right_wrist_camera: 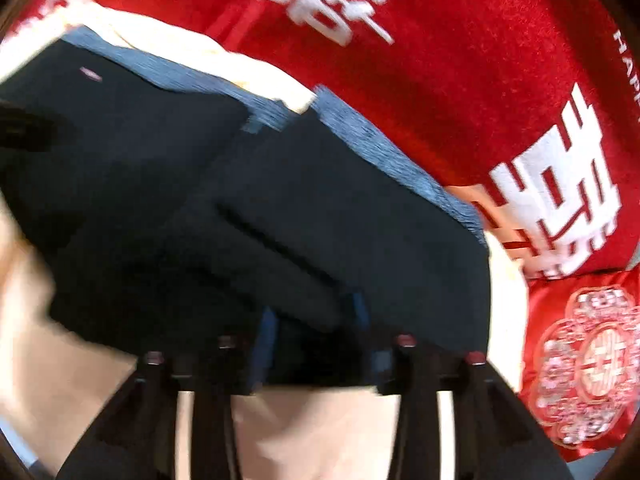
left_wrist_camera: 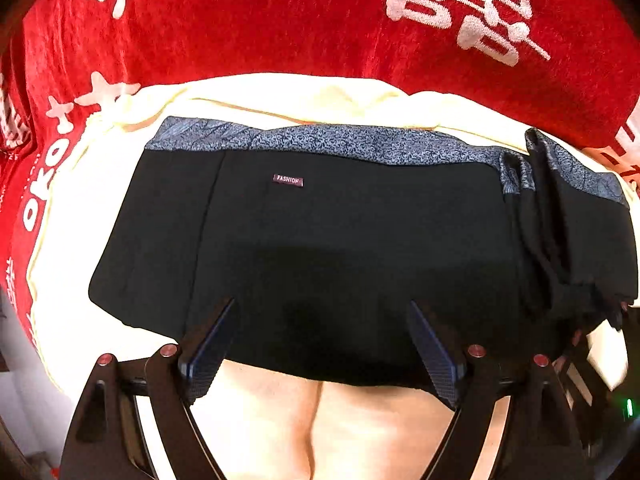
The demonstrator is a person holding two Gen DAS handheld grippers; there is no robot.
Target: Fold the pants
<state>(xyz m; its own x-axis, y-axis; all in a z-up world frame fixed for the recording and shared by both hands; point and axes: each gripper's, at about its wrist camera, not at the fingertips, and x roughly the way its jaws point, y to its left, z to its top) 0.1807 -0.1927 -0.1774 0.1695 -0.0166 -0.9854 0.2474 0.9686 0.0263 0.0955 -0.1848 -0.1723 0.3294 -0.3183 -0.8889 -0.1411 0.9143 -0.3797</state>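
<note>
Two cloths under us: cream sheet (left_wrist_camera: pixel 100 208) over red blanket (left_wrist_camera: pixel 280 20) with white characters | black pants (left_wrist_camera: pixel 340 232) folded on the sheet | our left gripper (left_wrist_camera: pixel 322 312) spread over their near edge | our right gripper (right_wrist_camera: pixel 314 312): blurred, cannot tell | red embroidered cushion (right_wrist_camera: pixel 580 360) at right

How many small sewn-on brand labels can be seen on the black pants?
1. A small FASHION label sits on the black pants just below the blue patterned band. Others may be hidden in the folds.
</note>
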